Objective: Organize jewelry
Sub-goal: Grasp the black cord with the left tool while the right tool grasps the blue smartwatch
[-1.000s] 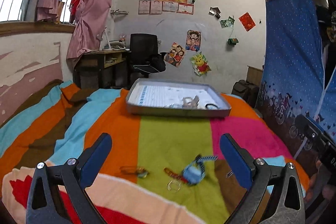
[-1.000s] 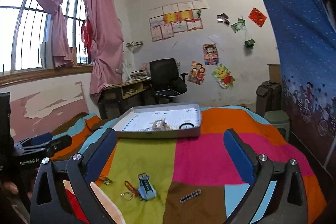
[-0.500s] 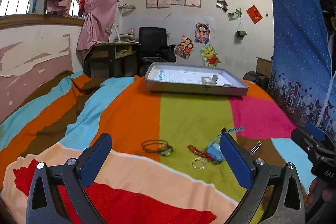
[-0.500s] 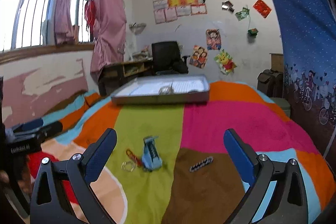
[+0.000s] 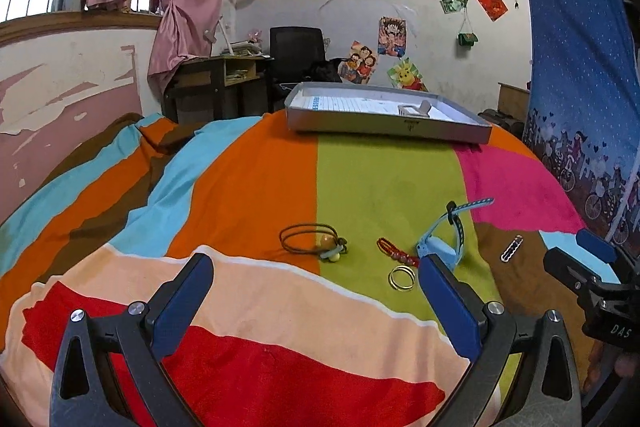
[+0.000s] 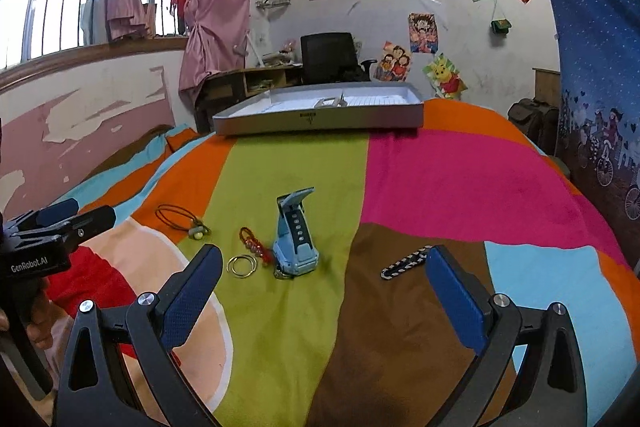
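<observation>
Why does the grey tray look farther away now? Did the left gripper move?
Yes. The left gripper dropped lower toward the blanket: the grey tray now shows side-on, and the blue watch sits nearer.

The left black skeletal two-finger gripper (image 5: 316, 279) has triangular cut-outs in its arms, round silver screws at the joints and flat textured blue pads (image 5: 182, 299). The right black gripper of the same build (image 6: 324, 273) carries white "DAS" lettering on its body, while the left one reads "GenRobot.AI". Bare skin of the holding hand (image 6: 36, 323) shows beneath the left handle.
</observation>
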A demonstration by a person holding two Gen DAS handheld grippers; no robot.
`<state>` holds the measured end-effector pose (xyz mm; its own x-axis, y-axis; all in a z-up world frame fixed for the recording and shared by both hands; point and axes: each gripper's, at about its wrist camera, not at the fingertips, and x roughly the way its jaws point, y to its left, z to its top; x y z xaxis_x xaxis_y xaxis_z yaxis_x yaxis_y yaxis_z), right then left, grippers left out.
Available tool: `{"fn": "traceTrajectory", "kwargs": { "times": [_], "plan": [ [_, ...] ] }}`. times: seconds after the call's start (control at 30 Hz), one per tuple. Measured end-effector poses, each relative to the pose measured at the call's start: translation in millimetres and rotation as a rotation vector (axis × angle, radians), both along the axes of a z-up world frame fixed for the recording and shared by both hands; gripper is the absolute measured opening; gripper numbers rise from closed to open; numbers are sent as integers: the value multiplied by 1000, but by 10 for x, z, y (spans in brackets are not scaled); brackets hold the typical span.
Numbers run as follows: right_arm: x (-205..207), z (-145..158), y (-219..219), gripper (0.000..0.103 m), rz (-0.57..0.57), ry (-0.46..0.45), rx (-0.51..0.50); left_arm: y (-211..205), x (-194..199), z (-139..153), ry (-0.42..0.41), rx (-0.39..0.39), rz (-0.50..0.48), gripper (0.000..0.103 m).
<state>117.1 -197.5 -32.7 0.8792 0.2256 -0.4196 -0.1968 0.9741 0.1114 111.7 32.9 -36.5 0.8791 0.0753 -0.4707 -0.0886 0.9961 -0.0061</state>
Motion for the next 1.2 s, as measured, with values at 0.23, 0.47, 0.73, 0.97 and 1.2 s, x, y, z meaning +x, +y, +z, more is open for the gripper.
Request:
{"fn": "traceTrajectory", "kwargs": {
  "times": [0.23,0.47,0.73,0.97,1.2],
  "plan": [
    [71,-56,62,100,12,36,-16,103,115,-68,45,-36,12,103],
    [148,-141,118,100,35,84,-31,288,257,-173,102,-68,52,103],
    [409,-292,96,100,40,198,25,546,569,-280,169,-73,43,103],
    [748,-325,259,100,105,192,37,611,841,-308,171,-49,-48,103],
    [1118,-483,390,86,156,245,61,587,1134,-409,194,-14,-161,101]
  ]
}}
